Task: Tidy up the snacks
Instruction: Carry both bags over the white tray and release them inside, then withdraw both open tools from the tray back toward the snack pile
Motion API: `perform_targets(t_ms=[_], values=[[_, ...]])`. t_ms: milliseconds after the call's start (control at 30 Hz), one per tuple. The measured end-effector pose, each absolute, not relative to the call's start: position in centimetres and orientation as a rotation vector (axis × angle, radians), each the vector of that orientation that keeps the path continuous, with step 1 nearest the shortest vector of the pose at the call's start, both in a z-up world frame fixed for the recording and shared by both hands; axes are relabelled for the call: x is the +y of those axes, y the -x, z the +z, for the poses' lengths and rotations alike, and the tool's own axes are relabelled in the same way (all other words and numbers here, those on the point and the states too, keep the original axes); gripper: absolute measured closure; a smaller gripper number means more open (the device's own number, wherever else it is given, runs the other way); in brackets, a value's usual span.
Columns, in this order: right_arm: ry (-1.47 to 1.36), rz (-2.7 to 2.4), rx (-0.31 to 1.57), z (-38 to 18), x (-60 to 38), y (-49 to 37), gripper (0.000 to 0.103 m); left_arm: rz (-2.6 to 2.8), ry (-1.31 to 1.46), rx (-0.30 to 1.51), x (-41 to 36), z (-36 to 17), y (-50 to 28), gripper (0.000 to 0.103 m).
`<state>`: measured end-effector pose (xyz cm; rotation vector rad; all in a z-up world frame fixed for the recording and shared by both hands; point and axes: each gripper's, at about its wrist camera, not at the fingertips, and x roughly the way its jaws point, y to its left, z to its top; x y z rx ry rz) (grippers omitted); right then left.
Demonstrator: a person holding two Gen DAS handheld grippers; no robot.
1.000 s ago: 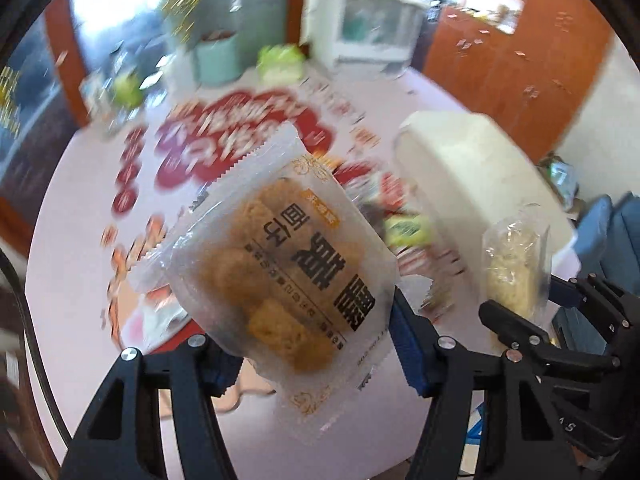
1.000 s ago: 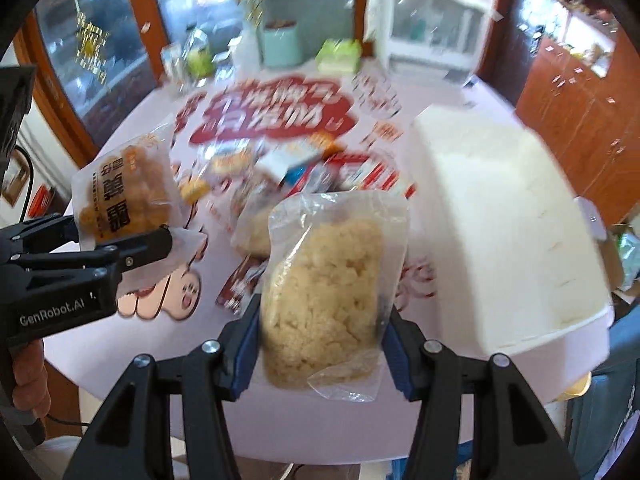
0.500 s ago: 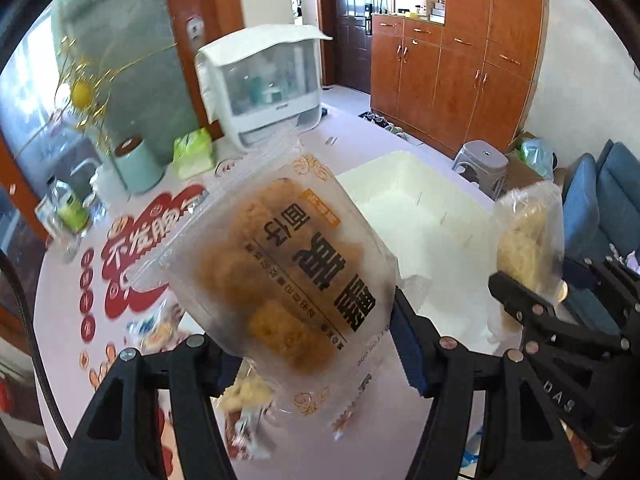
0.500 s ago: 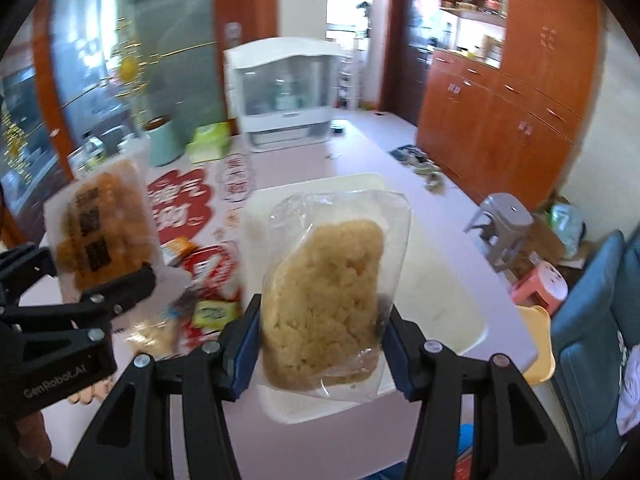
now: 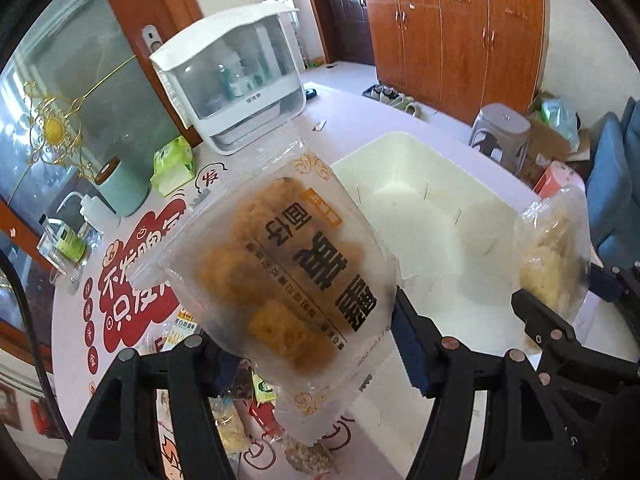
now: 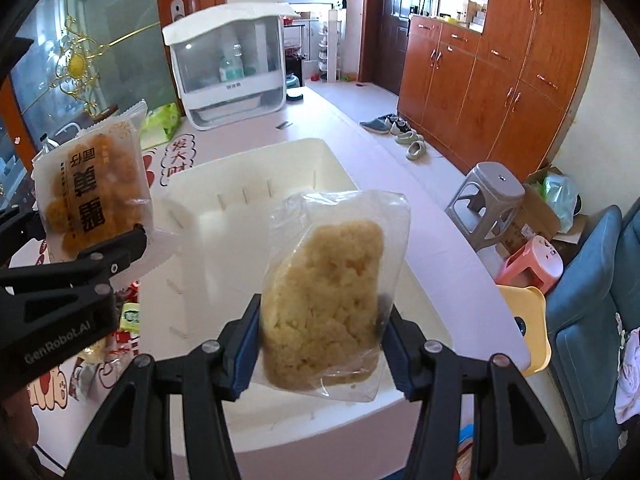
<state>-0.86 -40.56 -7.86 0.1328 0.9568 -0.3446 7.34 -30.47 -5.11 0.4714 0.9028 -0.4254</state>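
The frosted snack packet (image 5: pixel 288 276) is pinched upright in the left gripper (image 5: pixel 304 344), whose jaws have just been opening slightly. A clear bag of pale crumbly snack (image 6: pixel 332 292) is clamped upright in the right gripper (image 6: pixel 320 348). Both are carried above the white bin (image 6: pixel 256 184), just ahead and below, which appears empty; the right is judged nearer.

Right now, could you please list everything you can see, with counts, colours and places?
Frosted snack packet: one, brown pieces, black print, in left gripper.
Clear snack bag: one, pale yellow, in right gripper.
Bin: one, white, empty, on table under both.
Loose snacks: several, mixed colours, table's left.
Table: one, pale pink.
Cabinet: one, white, far end.
Stools: two, grey and pink, floor.
Left gripper: black, closed on packet.
Right gripper: black, closed on bag.
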Motion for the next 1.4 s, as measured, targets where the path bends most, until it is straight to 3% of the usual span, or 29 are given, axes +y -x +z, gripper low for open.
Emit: perform_targets(t_ms=[233,300,367,1400], values=[[-0.16,-0.301,1.011,-9.6,-41.1,-0.3,0.047,-0.394,-0.515,0.961,-31.6,-7.0,-8.1,0.025],[-0.161,-0.297,1.02,-10.0,-41.3,-0.4,0.047,-0.374,-0.535,0.948,-31.6,-7.2,-8.2,0.013],[-0.165,-0.29,1.028,-10.2,-41.3,-0.4,0.046,-0.349,-0.559,0.932,-31.5,-7.3,-8.3,0.008],[-0.211,-0.226,1.068,-10.7,-37.2,0.9,0.044,-0.296,-0.479,1.022,-21.9,-7.6,-5.5,0.008]])
